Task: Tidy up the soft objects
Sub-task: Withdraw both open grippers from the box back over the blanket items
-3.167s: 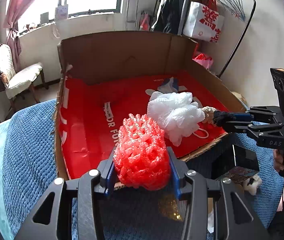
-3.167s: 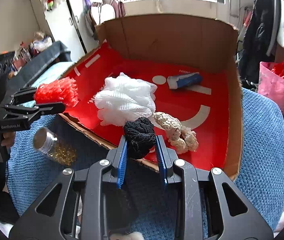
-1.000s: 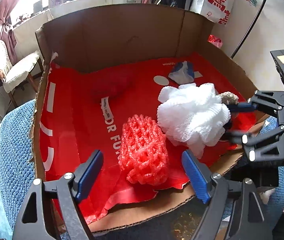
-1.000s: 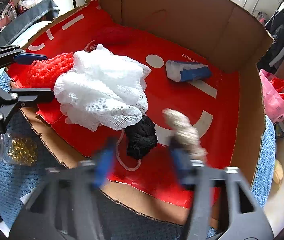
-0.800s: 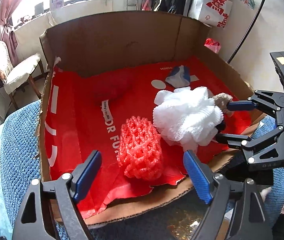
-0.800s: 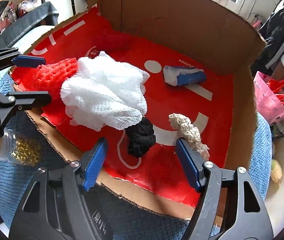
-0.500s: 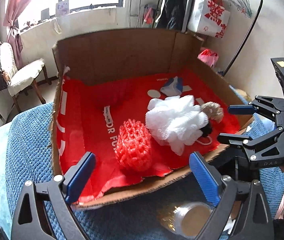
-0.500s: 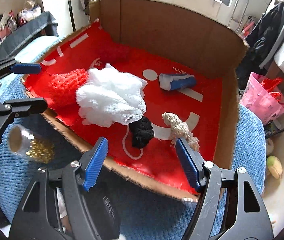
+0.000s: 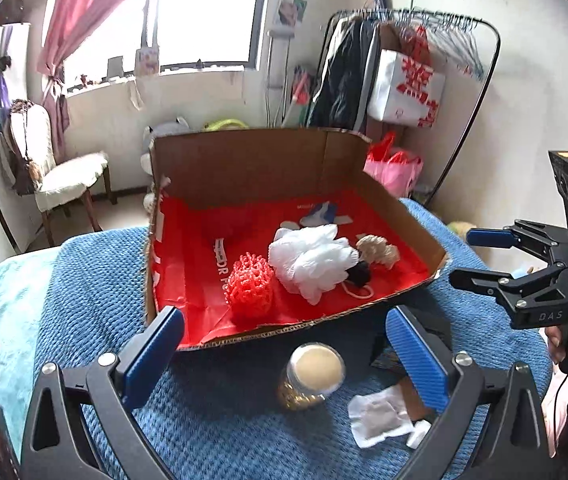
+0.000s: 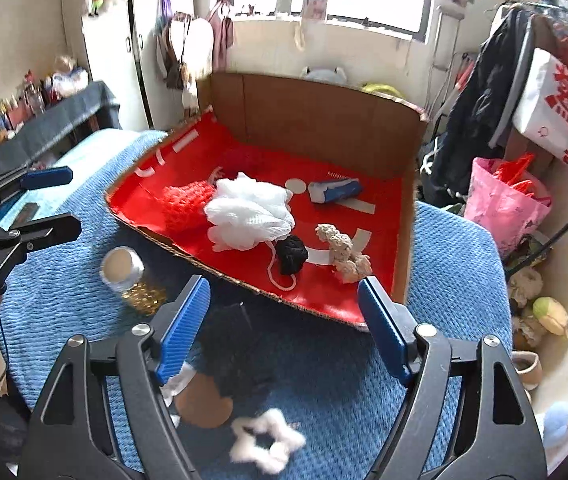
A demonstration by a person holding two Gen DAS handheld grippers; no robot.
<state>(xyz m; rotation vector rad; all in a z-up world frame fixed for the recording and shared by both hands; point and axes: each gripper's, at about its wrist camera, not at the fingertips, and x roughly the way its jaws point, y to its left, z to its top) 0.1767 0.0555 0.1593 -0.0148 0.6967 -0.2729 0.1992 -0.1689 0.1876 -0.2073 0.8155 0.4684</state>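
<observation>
An open cardboard box [image 9: 244, 152] lined in red sits on a blue blanket. Inside lie a red foam net [image 9: 250, 288], a white mesh pouf [image 9: 312, 258], a black knit ball [image 9: 360, 272], a beige crochet piece [image 9: 378, 250] and a blue-and-white roll [image 9: 324, 212]. My left gripper [image 9: 282, 332] hangs before the box's near edge, its jaws opening wide with nothing between them. My right gripper [image 10: 282, 292] is also back from the box [image 10: 324, 120], jaws opening and empty; the black ball [image 10: 292, 254] and crochet piece [image 10: 344, 254] lie beyond it.
A jar of gold beads [image 9: 312, 376] lies on the blanket in front of the box, beside a white gauze pad [image 9: 380, 416]. A fluffy white star [image 10: 268, 438] and a black object [image 10: 236, 336] lie under the right gripper. A clothes rack [image 9: 424, 60] and pink bag [image 10: 504, 200] stand behind.
Both grippers let go: the red net and the black ball now lie in the box. Both then drew back and up from the box, with jaws spreading wider.
</observation>
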